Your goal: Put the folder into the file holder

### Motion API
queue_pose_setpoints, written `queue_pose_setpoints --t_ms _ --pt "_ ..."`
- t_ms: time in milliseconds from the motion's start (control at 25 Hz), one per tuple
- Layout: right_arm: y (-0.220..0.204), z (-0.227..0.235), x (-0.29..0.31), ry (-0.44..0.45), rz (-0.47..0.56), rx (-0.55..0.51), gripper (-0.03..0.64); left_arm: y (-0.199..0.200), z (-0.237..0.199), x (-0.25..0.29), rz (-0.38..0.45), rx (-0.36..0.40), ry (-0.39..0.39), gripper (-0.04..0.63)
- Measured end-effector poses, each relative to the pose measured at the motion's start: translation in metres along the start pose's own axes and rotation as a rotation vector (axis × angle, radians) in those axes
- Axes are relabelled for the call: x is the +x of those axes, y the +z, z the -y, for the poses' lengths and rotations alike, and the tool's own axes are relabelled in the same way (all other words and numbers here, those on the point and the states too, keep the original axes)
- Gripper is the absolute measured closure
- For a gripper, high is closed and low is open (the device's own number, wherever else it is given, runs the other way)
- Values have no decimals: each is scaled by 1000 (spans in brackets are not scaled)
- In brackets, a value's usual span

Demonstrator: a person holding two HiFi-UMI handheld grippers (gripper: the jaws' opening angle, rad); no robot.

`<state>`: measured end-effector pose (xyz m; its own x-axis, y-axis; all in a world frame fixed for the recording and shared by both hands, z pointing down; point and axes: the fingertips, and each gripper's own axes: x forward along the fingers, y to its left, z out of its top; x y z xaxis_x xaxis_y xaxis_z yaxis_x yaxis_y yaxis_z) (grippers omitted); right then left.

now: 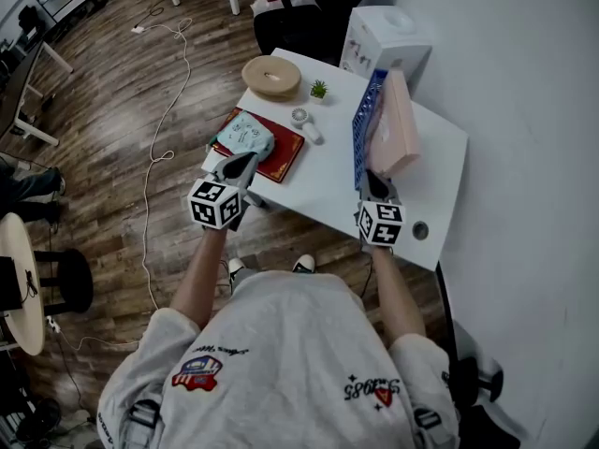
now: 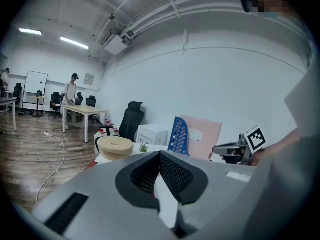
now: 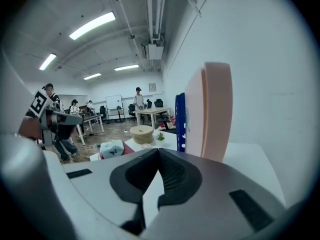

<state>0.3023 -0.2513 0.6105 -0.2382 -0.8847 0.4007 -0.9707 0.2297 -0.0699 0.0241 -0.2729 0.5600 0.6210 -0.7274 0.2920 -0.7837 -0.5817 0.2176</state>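
A pink folder [image 1: 398,124] stands upright on edge inside the blue perforated file holder [image 1: 365,124] on the white table [image 1: 323,190]. My right gripper [image 1: 374,181] sits just in front of the folder's near end, shut, with nothing between its jaws. In the right gripper view the folder [image 3: 216,111] and holder [image 3: 180,119] rise close ahead, apart from the jaws. My left gripper [image 1: 245,164] hovers over the table's front left edge, shut and empty. From the left gripper view the folder [image 2: 205,136] shows behind the holder [image 2: 178,134].
A red book [image 1: 277,157] with a light blue pouch [image 1: 245,134] lies at the table's left. Behind it are a round wooden box [image 1: 271,76], a small plant [image 1: 319,89] and a white carton [image 1: 384,40]. A black chair [image 1: 309,17] stands at the far end.
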Motion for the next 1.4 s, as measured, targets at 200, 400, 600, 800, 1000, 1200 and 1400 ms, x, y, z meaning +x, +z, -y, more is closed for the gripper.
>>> queue_pose_setpoints --t_ms 200,400,600,800,1000,1200,1400 --pt "61 -19 -13 50 139 -60 612 13 4 3 22 26 -5 589" --pt "106 -39 -30 88 236 -127 615 21 8 5 38 47 -13 589" --pt "125 -46 -38 108 276 -122 624 21 8 7 38 49 -17 589" --pt "134 -45 -44 102 304 -119 624 22 7 11 32 49 -24 589" --pt "132 -45 -44 90 290 -122 624 23 8 11 30 51 -29 589" --pt "124 -44 -42 88 271 -98 624 22 9 12 30 50 -33 589" --pt "113 -44 -40 96 252 -79 626 18 9 9 26 47 -30 589"
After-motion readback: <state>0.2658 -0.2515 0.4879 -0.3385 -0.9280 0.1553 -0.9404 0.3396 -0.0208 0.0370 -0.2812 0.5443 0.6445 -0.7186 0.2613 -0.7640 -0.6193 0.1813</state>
